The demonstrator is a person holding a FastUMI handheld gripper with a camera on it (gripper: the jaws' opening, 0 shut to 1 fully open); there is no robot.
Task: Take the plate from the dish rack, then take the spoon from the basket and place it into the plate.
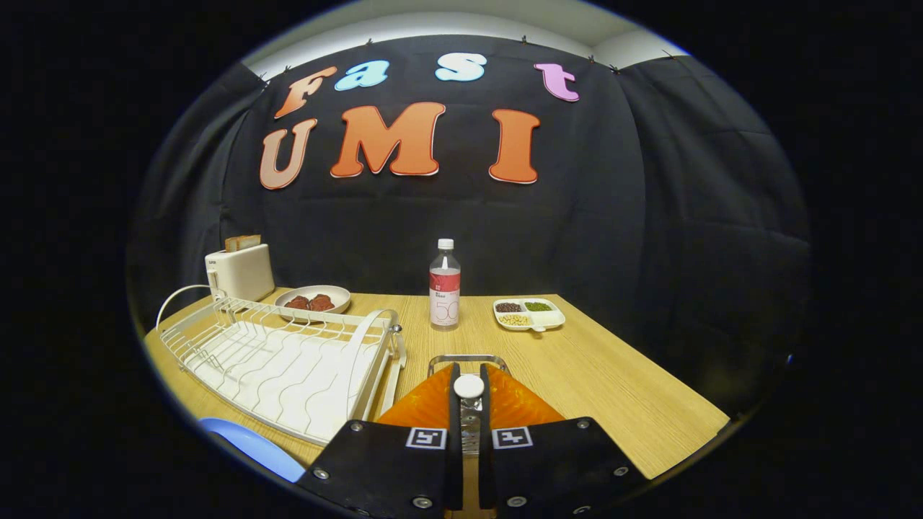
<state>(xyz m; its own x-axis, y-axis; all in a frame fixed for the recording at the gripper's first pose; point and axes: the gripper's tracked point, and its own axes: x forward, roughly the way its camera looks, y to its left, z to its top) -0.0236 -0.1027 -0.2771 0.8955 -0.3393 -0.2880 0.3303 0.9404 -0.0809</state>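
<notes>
Gripper (469, 412) clenched on the spoon (469, 386): both fingers (453, 404) press its thin shaft, pale round end sticking up betw. the tips. Right behind and under the fingers sits the orange basket (515, 404), its metal handle (467, 357) arching at 12 o'clock just past the tips. At 8 o'clock, a blue plate (252, 447) edge lies on the wooden table (613, 389), just beside the near corner of the white wire dish rack (281, 360), which spreads to 10 o'clock. Further out: water bottle (445, 285) upright at 12, divided tray (528, 314) w/ beans at 1, bowl (313, 298) w/ reddish-brown pieces at 11, toaster (240, 271) w/ bread behind the rack at approx. 10
</notes>
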